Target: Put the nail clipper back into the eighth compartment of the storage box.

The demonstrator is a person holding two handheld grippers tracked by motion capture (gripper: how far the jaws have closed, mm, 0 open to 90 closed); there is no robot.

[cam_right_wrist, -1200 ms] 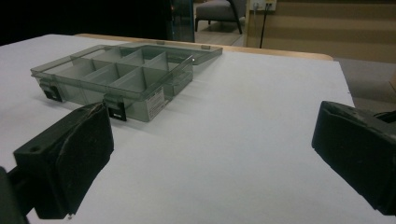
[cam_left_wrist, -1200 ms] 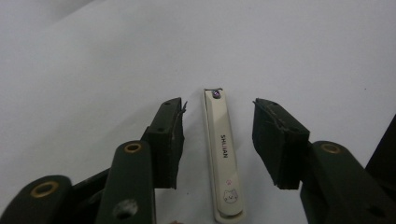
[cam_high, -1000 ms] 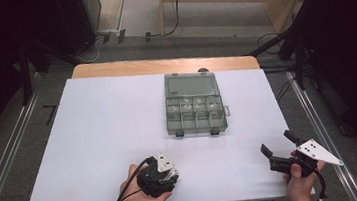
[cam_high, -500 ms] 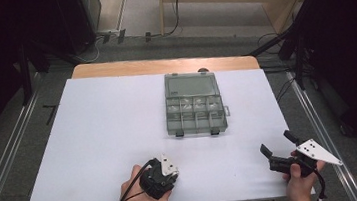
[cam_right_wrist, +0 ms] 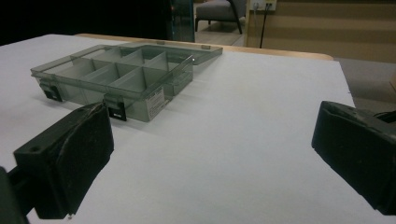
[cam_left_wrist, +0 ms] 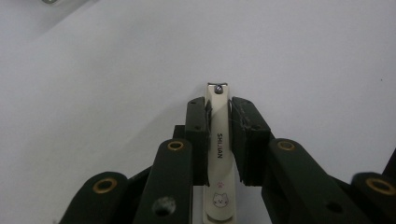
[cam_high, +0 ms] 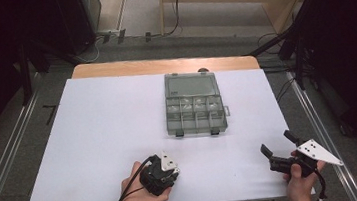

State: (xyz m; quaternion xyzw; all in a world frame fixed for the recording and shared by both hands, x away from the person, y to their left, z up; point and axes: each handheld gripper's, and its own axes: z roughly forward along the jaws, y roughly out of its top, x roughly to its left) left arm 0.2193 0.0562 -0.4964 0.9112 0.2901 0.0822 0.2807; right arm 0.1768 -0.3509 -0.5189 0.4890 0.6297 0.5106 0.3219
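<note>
A cream nail clipper (cam_left_wrist: 218, 140) with a small cat face printed on it lies lengthwise between the jaws of my left gripper (cam_left_wrist: 219, 105), and the pads press on both of its sides. That left gripper (cam_high: 163, 175) points down at the white sheet near the front edge, left of centre. My right gripper (cam_high: 275, 141) is held at the front right, open, with nothing between its fingers. Its wide-apart jaws in the right gripper view (cam_right_wrist: 212, 126) face a clear grey compartment box (cam_right_wrist: 140, 100).
The compartment box (cam_high: 197, 128) sits at the middle back of the white sheet (cam_high: 99, 129), its lid (cam_high: 191, 85) laid open behind it and its cells looking empty. A wooden table edge (cam_high: 128, 68) runs along the back. Metal rails flank both sides.
</note>
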